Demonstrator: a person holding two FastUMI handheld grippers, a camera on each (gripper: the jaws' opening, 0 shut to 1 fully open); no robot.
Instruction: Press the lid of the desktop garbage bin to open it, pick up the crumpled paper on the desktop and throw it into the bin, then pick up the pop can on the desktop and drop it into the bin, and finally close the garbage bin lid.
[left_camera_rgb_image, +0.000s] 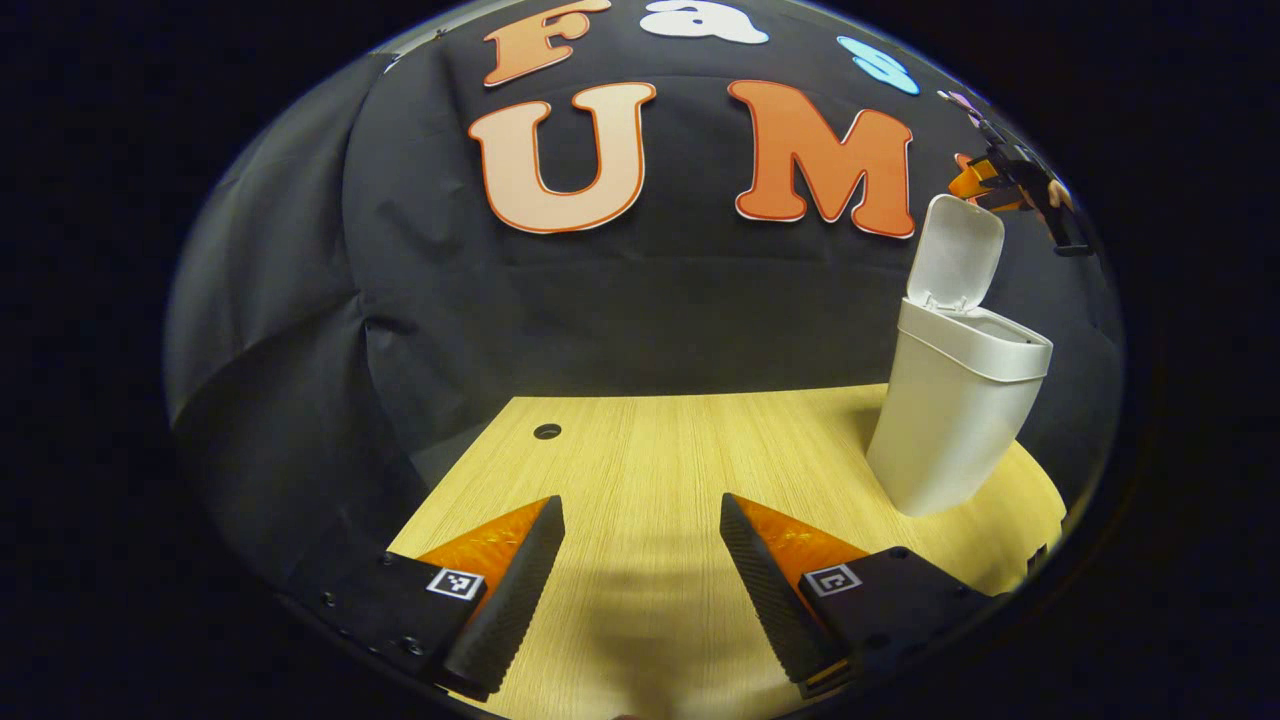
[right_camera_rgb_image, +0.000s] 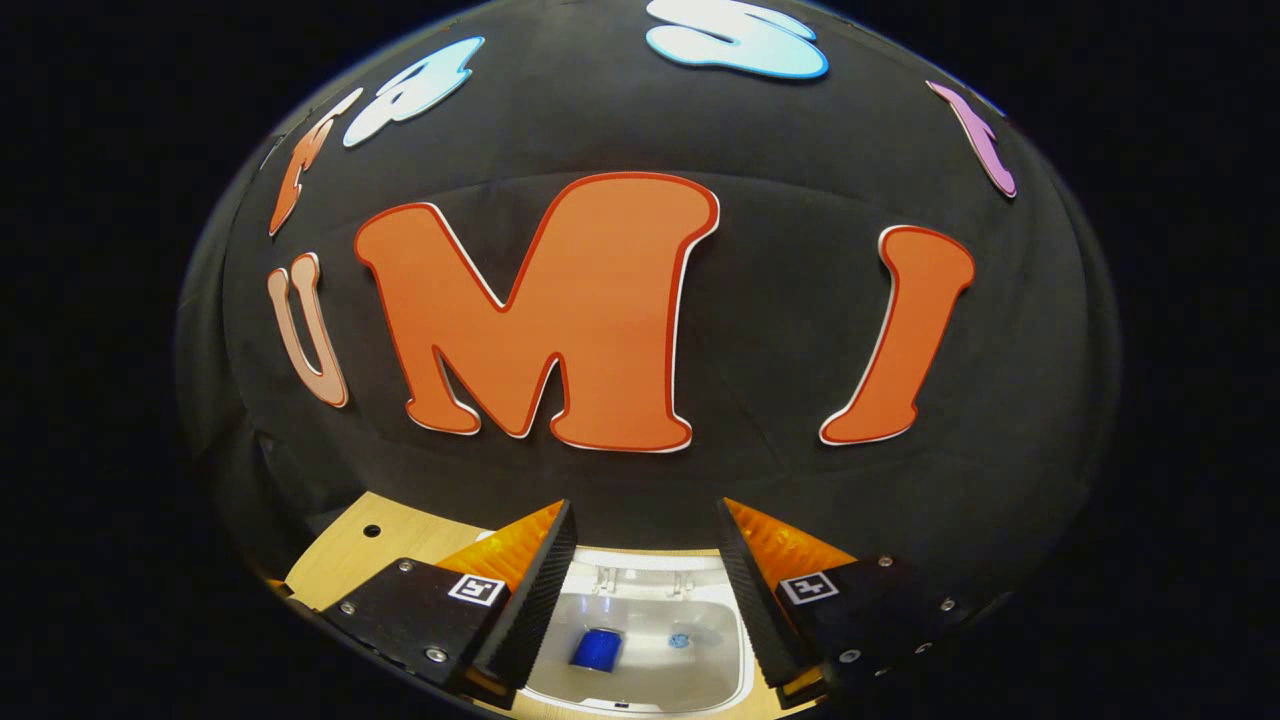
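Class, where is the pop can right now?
In the right gripper view the pop can lies inside the open bin, on its floor, directly below the open right gripper.

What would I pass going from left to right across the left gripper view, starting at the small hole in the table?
Small round hole in the wooden table → white garbage bin with its lid standing open → the other gripper, held up above and beyond the bin at the far right.
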